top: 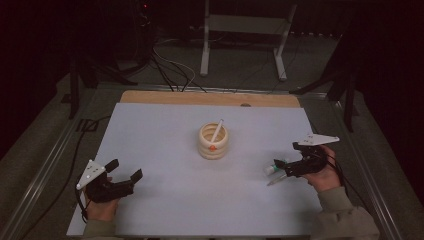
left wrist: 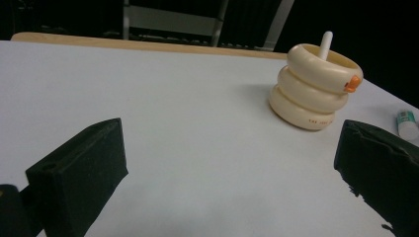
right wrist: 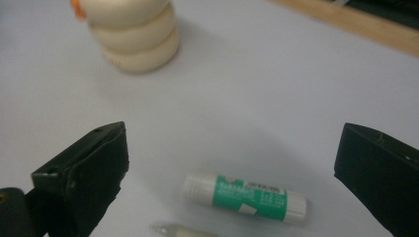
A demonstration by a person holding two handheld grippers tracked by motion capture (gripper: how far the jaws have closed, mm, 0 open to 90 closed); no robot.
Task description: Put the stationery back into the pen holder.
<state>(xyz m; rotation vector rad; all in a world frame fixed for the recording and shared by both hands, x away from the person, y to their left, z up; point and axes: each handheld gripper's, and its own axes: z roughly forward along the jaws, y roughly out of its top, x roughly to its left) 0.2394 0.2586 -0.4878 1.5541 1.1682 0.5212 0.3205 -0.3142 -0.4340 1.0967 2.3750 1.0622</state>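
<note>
Ringed holder (top: 213, 142) sits mid-table (top: 165, 130), pen (top: 217, 130) standing in it. Glue stick (right wrist: 248, 198) lies to its right, toward the person, a second pen (top: 276, 179) just before it.

Your tabletop (top: 165, 150) was a pale bluish white, with a bare tan wooden strip (top: 210, 98) along its far edge. The ringed holder (top: 213, 141) you had in the middle was cream, with a small orange tab (left wrist: 352, 83) on its side and a white stick (top: 217, 130) standing in it. The glue stick (right wrist: 247, 196) wore a green label with white ends. Both your left gripper (top: 123, 171) and right gripper (top: 286, 166) were black, each topped by a grey plate.
</note>
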